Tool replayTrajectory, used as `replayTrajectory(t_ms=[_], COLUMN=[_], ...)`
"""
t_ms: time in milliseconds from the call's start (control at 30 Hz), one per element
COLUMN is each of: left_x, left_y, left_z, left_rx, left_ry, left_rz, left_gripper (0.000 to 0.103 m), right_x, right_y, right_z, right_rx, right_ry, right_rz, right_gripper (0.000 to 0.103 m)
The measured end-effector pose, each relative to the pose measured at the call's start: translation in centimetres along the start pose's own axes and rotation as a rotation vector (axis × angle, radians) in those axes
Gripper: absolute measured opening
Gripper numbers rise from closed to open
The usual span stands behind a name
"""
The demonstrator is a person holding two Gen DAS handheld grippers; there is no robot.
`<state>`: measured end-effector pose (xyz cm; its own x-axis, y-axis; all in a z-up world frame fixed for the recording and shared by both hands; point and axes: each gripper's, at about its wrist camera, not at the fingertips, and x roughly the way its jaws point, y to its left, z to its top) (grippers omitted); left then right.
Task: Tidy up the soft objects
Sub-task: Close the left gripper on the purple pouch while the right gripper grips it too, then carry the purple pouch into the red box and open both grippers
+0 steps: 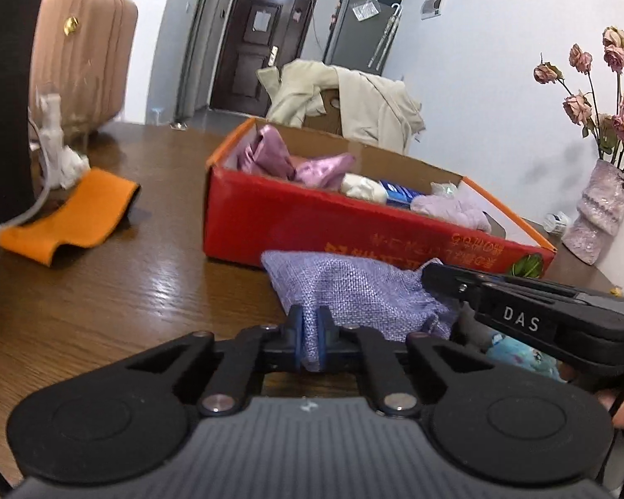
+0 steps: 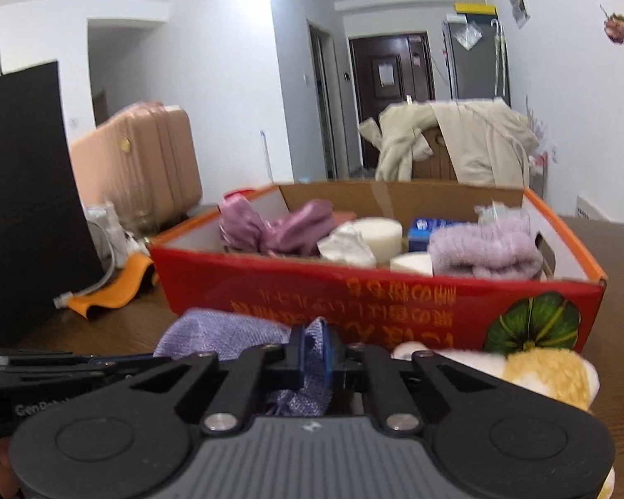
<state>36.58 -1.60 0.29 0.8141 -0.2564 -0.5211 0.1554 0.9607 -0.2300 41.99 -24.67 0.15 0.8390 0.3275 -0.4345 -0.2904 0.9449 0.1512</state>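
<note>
The red box (image 2: pixel 353 291) stands open on the brown surface (image 1: pixel 104 291), w/ soft things inside: a shiny pink cloth (image 2: pixel 278 228) at the left end, white foam rounds (image 2: pixel 380 235) and a blue packet (image 2: pixel 426 230) in the middle, a folded lilac towel (image 2: pixel 484 249) at the right end. The purple pouch (image 1: pixel 353 287) lies on the surface just in front of the box. The left claw (image 1: pixel 310 332) is closed on one part of the pouch, the right claw (image 2: pixel 316 357) on another. An orange cloth (image 1: pixel 70 216) lies near the left edge.
</note>
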Motion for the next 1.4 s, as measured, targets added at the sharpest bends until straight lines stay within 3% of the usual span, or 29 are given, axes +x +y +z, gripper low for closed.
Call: replayTrajectory(t_ms=[133, 333, 500, 600, 667, 733, 833, 1000, 1100, 1167, 1233, 1400], left_x=[-4.4, -12.6, -16.8, -17.8, -17.6, -16.8, -16.4, -16.3, -15.9, -15.9, -15.8, -15.7], left_y=[-0.9, -3.7, -4.7, -3.5, -2.1, -0.9, 0.0, -0.1, -0.2, -0.3, -0.5, -0.5], left_z=[0.6, -0.6, -3.5, -6.0, -7.5, -8.5, -9.1, -9.5, -9.7, -9.8, -9.9, -10.1], left_rx=[0.035, 0.114, 0.086, 0.057, 0.040, 0.014, -0.003, 0.029, 0.036, 0.038, 0.046, 0.046], left_ry=[-0.085, -0.175, -0.124, -0.058, -0.022, 0.011, 0.026, 0.026, 0.035, 0.032, 0.029, 0.023], left_rz=[-0.005, -0.023, -0.047, -0.033, 0.033, 0.101, 0.125, 0.132, 0.136, 0.132, 0.138, 0.141], left_gripper=[0.007, 0.007, 0.007, 0.007, 0.007, 0.007, 0.007, 0.007, 0.007, 0.007, 0.007, 0.008], right_x=[-3.1, -11.1, -16.6, -17.6, -17.3, -16.5, -14.9, -15.9, -15.7, -15.4, -15.5, -15.9], right_y=[1.5, 4.0, 6.1, 6.3, 6.4, 6.5, 6.7, 7.1, 7.3, 7.1, 7.1, 7.8], right_z=[0.9, -0.1, -2.4, -4.1, -4.9, -5.4, -5.9, -7.8, -9.1, -9.6, -9.6, -9.7], right_rx=[-0.030, -0.025, -0.063, -0.026, -0.031, -0.030, -0.020, 0.019, 0.020, 0.037, 0.046, 0.003], right_ry=[-0.054, -0.142, -0.121, -0.073, -0.030, -0.003, 0.063, 0.089, 0.124, 0.138, 0.130, 0.119], right_rz=[0.019, 0.089, 0.123, 0.137, 0.149, 0.160, 0.134, 0.192, 0.187, 0.198, 0.216, 0.194], right_gripper=[0.004, 0.001, 0.002, 0.013, 0.033, 0.033, 0.034, 0.051, 0.046, 0.027, 0.018, 0.016])
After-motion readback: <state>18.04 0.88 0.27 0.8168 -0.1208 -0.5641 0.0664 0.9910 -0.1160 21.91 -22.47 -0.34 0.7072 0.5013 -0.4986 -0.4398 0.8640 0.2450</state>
